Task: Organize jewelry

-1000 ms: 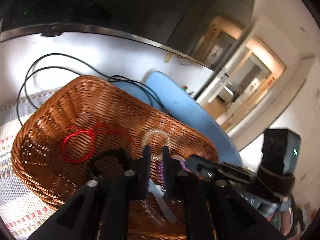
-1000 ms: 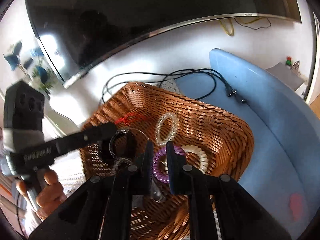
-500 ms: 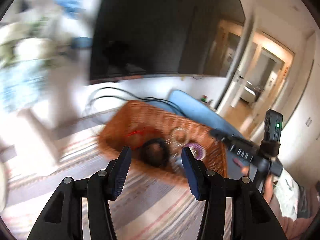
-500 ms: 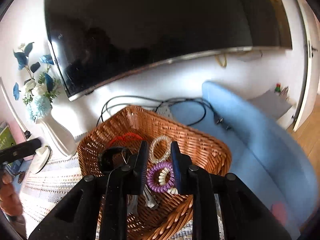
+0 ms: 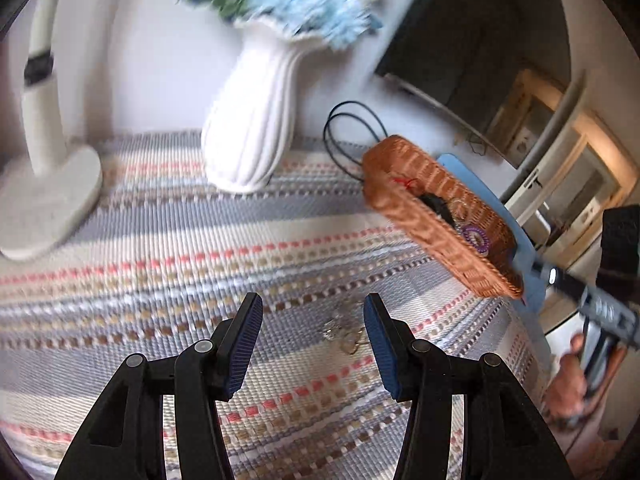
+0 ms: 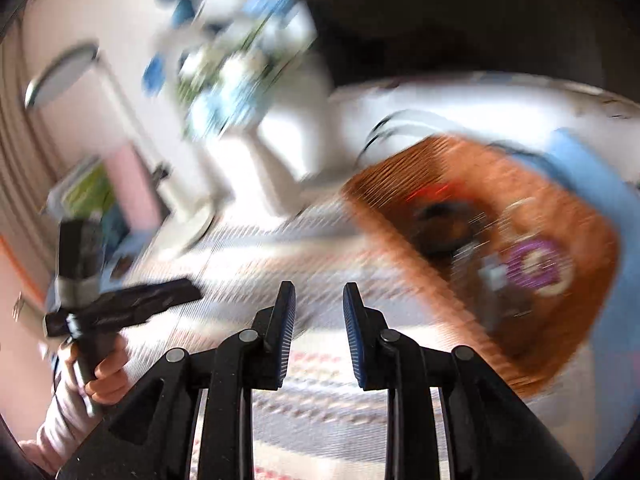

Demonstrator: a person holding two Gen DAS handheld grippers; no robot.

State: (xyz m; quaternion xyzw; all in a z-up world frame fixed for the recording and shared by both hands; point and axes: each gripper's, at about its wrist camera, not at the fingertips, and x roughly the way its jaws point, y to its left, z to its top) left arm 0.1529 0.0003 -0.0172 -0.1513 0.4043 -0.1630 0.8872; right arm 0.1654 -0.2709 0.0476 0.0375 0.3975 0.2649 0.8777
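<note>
Here, in the left wrist view, the left gripper [image 5: 312, 336] is seen with its jaws spread wide and holding nothing, above a striped woven mat [image 5: 160, 248] on the desk. A small tangle of silvery jewelry [image 5: 344, 330] lies on the mat between the jaw tips, with bare mat around it. A wicker basket [image 5: 404, 168] sits near the mat's right edge, holding a purple coil band [image 5: 476, 236], a black band and a red cord. A white vase [image 5: 252, 120] stands behind.

In the right wrist view, heavily blurred, the right gripper [image 6: 319, 320] is shown with jaws partly apart and empty. The basket lies to its right.
</note>
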